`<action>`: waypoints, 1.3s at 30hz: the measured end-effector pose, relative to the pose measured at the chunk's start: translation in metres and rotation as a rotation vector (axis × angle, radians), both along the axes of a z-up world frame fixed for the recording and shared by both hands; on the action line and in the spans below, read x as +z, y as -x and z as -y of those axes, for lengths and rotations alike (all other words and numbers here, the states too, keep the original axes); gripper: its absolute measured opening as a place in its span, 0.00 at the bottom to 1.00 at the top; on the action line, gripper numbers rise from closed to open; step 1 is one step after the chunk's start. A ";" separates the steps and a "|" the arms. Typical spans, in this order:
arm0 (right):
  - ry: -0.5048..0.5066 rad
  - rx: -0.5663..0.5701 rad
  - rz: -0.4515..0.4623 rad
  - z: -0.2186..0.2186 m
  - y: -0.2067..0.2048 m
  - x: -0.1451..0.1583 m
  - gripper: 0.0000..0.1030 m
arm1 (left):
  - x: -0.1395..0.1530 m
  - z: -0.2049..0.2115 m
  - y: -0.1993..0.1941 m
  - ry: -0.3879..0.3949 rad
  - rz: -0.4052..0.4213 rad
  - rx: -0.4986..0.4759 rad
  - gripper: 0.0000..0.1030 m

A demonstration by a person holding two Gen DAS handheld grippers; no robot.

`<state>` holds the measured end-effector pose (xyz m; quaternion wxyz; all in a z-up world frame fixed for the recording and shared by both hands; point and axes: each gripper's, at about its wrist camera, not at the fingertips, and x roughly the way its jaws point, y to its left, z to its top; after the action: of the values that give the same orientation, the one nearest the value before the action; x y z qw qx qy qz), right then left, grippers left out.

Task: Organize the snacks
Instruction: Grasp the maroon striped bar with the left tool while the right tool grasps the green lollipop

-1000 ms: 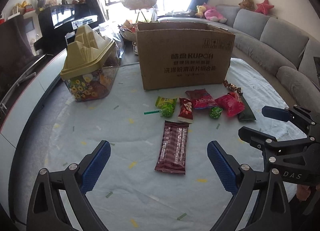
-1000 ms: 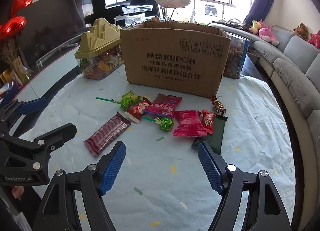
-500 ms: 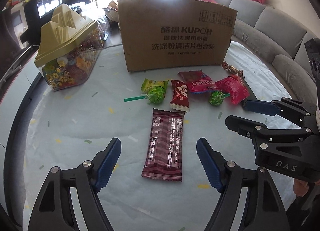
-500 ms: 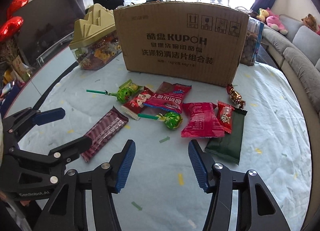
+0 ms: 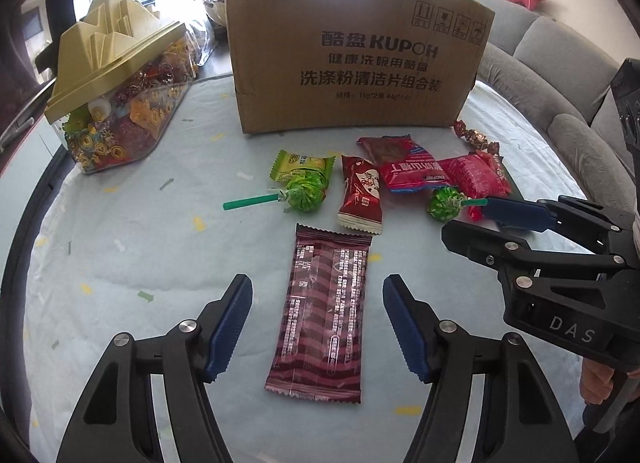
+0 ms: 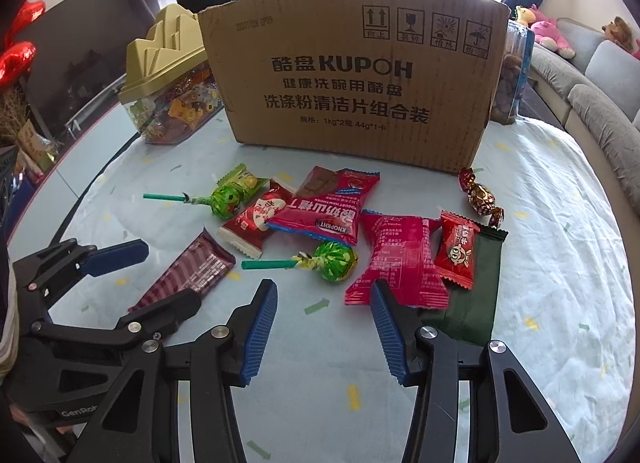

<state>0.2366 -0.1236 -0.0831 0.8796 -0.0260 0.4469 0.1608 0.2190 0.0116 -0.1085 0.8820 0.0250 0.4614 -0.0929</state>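
Several wrapped snacks lie on the pale tablecloth in front of a cardboard box [image 5: 356, 51], also in the right wrist view [image 6: 352, 75]. My left gripper [image 5: 318, 323] is open, its fingers on either side of a long maroon bar [image 5: 324, 311] without touching it. My right gripper [image 6: 324, 319] is open just in front of a green lollipop [image 6: 332, 261], beside a red packet [image 6: 400, 259]. A second green lollipop [image 5: 304, 191], a small red candy [image 5: 362, 195] and a dark green bar [image 6: 476, 291] lie nearby. The right gripper also shows in the left wrist view [image 5: 480, 219].
A clear candy jar with a gold mountain-shaped lid [image 5: 120, 95] stands left of the box. A jar of brown snacks [image 6: 512, 71] stands behind the box's right corner. A foil-wrapped candy [image 6: 480, 195] lies by the box. A grey sofa [image 5: 560, 75] runs along the right.
Both grippers have moved forward and down toward the snacks. The left now straddles the maroon bar; the right has closed in on the lollipop and narrowed a little.
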 end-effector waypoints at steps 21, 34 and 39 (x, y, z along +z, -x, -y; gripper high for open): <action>0.024 -0.021 -0.004 -0.007 -0.031 -0.011 0.39 | -0.007 0.005 -0.021 0.030 -0.007 0.042 0.42; 0.031 0.025 -0.002 -0.014 -0.021 -0.007 0.25 | 0.003 -0.006 -0.013 0.088 -0.012 0.063 0.38; 0.014 0.020 0.009 -0.011 -0.009 0.004 0.25 | 0.021 -0.007 0.001 0.097 0.030 0.063 0.38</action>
<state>0.2458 -0.1122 -0.0789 0.8797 -0.0373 0.4439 0.1665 0.2181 0.0184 -0.0874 0.8915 -0.0310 0.4434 -0.0871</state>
